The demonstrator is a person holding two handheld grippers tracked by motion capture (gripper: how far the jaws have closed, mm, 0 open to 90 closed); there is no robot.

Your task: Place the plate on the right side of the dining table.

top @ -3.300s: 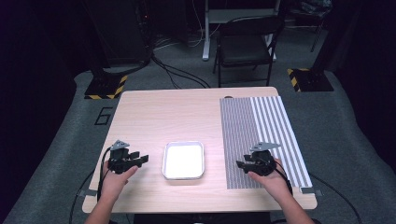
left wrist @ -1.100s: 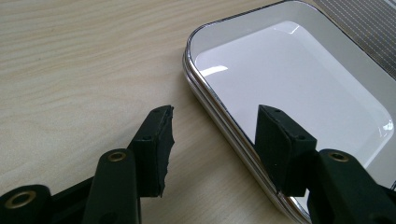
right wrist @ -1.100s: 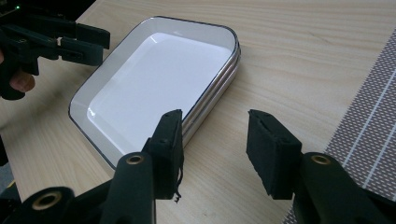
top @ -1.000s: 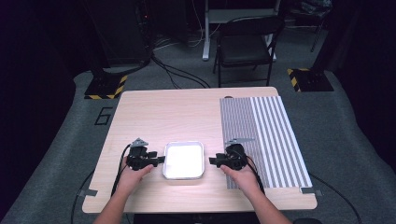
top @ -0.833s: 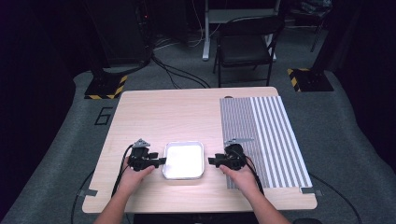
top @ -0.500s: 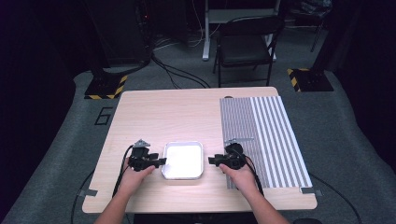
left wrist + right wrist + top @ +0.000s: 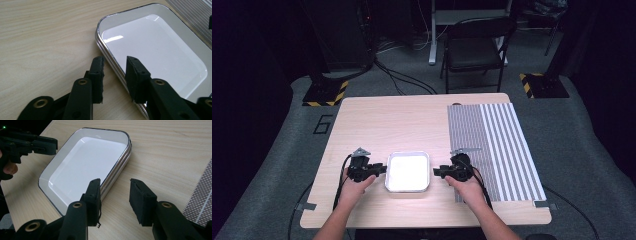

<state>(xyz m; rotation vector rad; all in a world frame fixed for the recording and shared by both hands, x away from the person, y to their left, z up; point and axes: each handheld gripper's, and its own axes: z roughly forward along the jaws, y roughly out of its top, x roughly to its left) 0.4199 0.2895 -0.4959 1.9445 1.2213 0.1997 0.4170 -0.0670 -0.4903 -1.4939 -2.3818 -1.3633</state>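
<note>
- I had the left gripper (image 7: 113, 75) fingers spread wide astride the white tray (image 7: 160, 47) rim.
- The right gripper (image 7: 115, 198) fingers stood wide, apparently astride the opposite rim, contact unclear.

tray (image 7: 160, 45): glossy white enamel, shiny metal rim | table (image 7: 402, 125): matt pale wood grain | jaws: matt black plastic

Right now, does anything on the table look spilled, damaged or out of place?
Nothing stands out. The white tray sits flat and empty on the wooden table, its rim undented. The left tool straddles its rim, open; the right tool is open at the opposite edge.
</note>
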